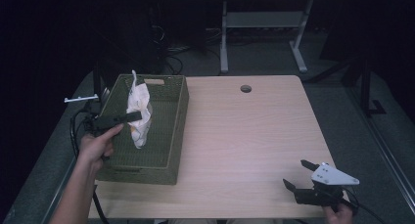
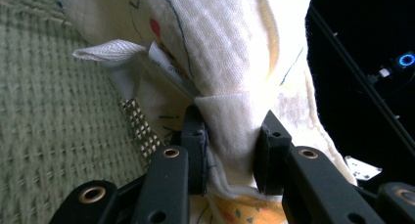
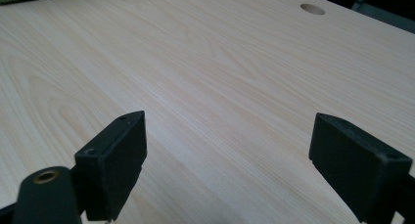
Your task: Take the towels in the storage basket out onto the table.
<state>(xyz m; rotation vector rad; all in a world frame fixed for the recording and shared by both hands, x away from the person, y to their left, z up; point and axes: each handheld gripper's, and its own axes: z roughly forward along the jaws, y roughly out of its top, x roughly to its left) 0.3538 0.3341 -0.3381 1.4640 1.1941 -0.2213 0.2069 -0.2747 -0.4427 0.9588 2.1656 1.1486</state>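
Left gripper (image 2: 230, 150) jaws clamp the white cloth (image 2: 235, 62) between them; right gripper (image 3: 227, 170) jaws apart.

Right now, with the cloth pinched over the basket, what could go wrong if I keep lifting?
1. The left tongs pinch only a narrow fold of the cloth, so it could slip free.
2. The cloth's lower end hangs inside the green basket and might snag the weave or drag it.
3. The right tongs are open, far across the table, not steadying the basket.

1 green basket (image 1: 169, 136), 1 white cloth (image 1: 139, 111), 1 table (image 1: 244, 141), 2 grippers.
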